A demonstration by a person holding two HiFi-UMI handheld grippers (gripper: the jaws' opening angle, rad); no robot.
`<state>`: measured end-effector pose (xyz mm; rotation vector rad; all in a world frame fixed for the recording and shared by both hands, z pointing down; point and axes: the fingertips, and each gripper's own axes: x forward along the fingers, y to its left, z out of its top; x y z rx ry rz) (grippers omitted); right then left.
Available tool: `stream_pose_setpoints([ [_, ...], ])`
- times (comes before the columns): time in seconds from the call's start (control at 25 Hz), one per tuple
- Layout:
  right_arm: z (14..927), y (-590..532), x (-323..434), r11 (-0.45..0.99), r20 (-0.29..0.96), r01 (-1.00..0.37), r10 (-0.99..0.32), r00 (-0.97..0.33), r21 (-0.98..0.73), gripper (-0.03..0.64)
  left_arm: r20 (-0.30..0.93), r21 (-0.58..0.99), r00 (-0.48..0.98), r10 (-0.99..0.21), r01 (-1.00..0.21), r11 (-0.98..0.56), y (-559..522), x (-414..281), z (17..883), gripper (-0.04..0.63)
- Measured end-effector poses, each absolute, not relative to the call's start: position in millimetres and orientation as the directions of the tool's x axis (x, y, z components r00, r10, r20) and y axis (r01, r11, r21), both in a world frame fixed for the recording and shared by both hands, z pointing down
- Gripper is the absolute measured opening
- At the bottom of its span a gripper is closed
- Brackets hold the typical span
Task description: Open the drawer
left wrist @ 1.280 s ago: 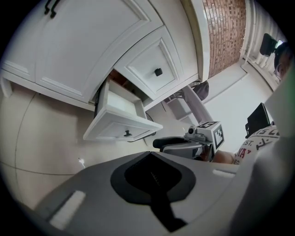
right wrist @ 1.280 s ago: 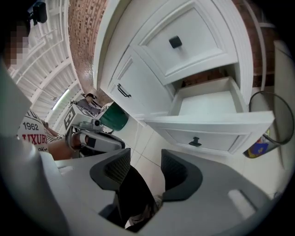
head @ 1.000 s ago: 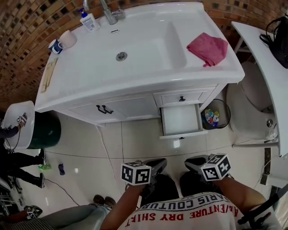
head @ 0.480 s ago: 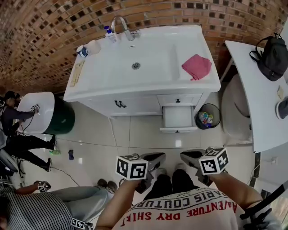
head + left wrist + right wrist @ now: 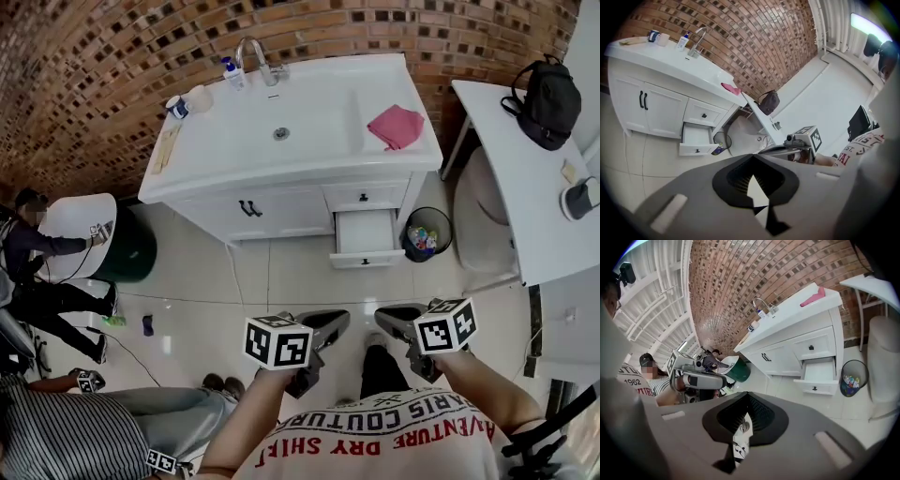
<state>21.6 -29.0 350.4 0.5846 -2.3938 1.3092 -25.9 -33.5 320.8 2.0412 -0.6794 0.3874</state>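
Drawer [image 5: 364, 234]: lower of two on the cabinet's right side, pulled out over the floor. Its white inside shows and a black knob [image 5: 366, 260] sits on its front. Both tongs are well apart from it.
Brick wall [image 5: 94, 75]: runs behind the cabinet.
Floor [image 5: 281, 281]: pale glossy tiles between the person and the cabinet.
Cabinet [image 5: 281, 214]: white, with a sink top [image 5: 309, 122], two doors with black handles on its left and a shut upper drawer [image 5: 364, 198] above the open one.
Table [image 5: 511, 187]: white, just right of the cabinet, with a black backpack [image 5: 548, 94] on it.
Left arm [image 5: 253, 412]: bent in front of the body and held low, forearm reaching forward and inward.
Right arm [image 5: 487, 394]: bent the same way, forearm angled inward toward the other one.
Left gripper [image 5: 333, 323]: tips point right toward the other tool. Its own view shows the jaws closed together with nothing between them.
Right gripper [image 5: 389, 321]: tips point left, near the left tool's tips but apart from them. Its jaws are closed together and hold nothing.
Bin [image 5: 422, 234]: round, dark, on the floor just right of the open drawer, with coloured scraps inside.
Cloth [image 5: 394, 127]: pink, crumpled, lying on the right end of the sink top.
Tap [image 5: 255, 56]: metal, at the back edge of the basin.
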Motion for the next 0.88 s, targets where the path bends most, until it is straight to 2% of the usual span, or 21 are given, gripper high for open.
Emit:
stream_pose_setpoints([
  [0.2, 338.6, 46.7, 8.3, 0.479, 0.486, -0.526, -0.217, -0.847, -0.703, 0.006, 0.503, 0.657, 0.810, -0.303, -0.586, -0.475, 34.3, -39.5, 303.2, -0.005],
  [0.36, 322.5, 119.9, -6.7, 0.444, 0.438, -0.502, -0.246, -0.865, -0.742, 0.006, 0.506, 0.639, 0.818, -0.272, -0.568, -0.519, 114.0, -53.0, 293.5, -0.005],
  [0.6, 288.8, 197.0, -8.9, 0.444, 0.430, -0.529, -0.311, -0.848, -0.723, 0.006, 0.473, 0.666, 0.828, -0.301, -0.560, -0.493, 202.4, -71.6, 266.3, -0.005],
  [0.88, 263.6, 249.7, 9.0, 0.464, 0.413, -0.506, -0.294, -0.862, -0.727, 0.006, 0.497, 0.654, 0.794, -0.349, -0.607, -0.452, 246.2, -61.0, 252.4, -0.005],
])
